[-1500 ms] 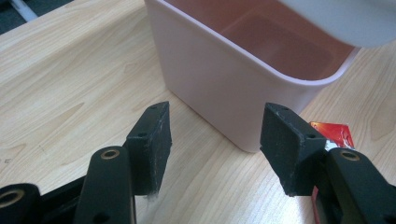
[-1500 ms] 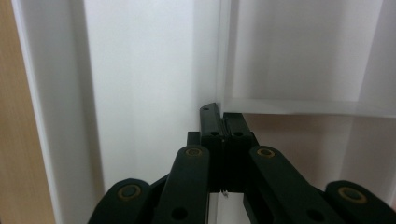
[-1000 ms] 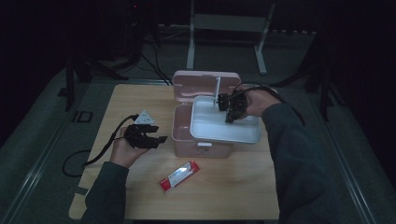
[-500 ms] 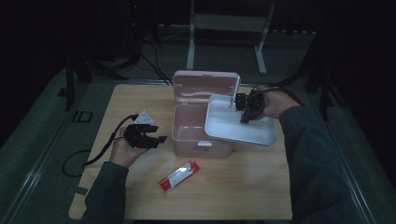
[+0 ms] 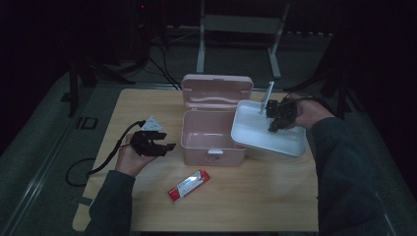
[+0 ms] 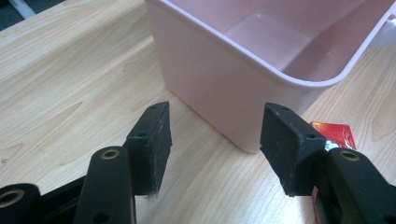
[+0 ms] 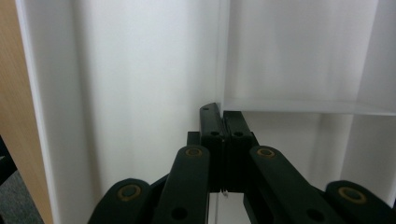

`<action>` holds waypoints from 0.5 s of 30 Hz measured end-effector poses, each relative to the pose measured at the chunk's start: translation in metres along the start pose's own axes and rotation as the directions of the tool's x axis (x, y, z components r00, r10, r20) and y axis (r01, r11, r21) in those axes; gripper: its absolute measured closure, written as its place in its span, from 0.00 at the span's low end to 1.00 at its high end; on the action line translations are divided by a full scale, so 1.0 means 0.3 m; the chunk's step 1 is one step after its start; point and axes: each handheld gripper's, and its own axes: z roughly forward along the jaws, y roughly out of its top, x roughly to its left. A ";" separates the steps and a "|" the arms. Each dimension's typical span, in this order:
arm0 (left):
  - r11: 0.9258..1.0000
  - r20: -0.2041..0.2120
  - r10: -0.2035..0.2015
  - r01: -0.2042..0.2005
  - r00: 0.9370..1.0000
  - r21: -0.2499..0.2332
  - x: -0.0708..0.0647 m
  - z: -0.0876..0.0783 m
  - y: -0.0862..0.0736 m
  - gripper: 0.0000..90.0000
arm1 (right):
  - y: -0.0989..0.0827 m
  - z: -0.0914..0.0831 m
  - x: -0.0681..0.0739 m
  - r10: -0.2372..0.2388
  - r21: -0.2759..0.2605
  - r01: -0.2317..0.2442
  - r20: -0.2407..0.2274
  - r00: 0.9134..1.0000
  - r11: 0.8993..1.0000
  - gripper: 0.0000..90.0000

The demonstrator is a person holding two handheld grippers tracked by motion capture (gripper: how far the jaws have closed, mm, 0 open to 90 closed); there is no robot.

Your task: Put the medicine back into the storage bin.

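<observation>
Right gripper (image 5: 276,119): jaws pressed together on a thin inner divider wall of the white tray (image 5: 255,129), seen close in the right gripper view, where the pads (image 7: 211,122) meet over the partition edge. The tray hangs in the air, tilted, its left edge over the right rim of the pink box (image 5: 212,137) and the rest out over the table (image 5: 275,196) to the right.

Step in hand, as judged: lifting the insert tray out of the box and carrying it right to set it down. To do it well, the pinch must stay firm, since one thin wall bears the whole tray. The wrist should level the tray before lowering, and the near edge should clear the box rim before it descends to bare wood right of the box.

Left gripper (image 5: 152,146): jaws spread, nothing between them, resting low left of the box, aimed at its near-left corner. Red packet (image 5: 189,185) lies on the table near the front, apart from the box.

Against the earlier frame: the tray then sat in the box under the open lid (image 5: 217,91); now it is out and shifted right. The left gripper and packet are unchanged.
</observation>
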 end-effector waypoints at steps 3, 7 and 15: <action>1.000 0.002 0.001 -0.001 1.000 0.003 -0.002 0.001 -0.001 0.48 | -0.042 0.003 -0.010 0.035 -0.009 -0.035 0.000 0.999 0.999 0.99; 1.000 0.004 0.007 -0.007 1.000 0.013 -0.005 0.003 -0.003 0.48 | -0.091 0.011 -0.018 0.063 -0.001 -0.063 0.005 0.998 0.998 0.99; 1.000 0.004 0.005 -0.005 1.000 0.013 -0.005 0.002 -0.002 0.48 | -0.187 0.037 -0.029 0.124 0.014 -0.124 0.007 0.992 0.992 0.99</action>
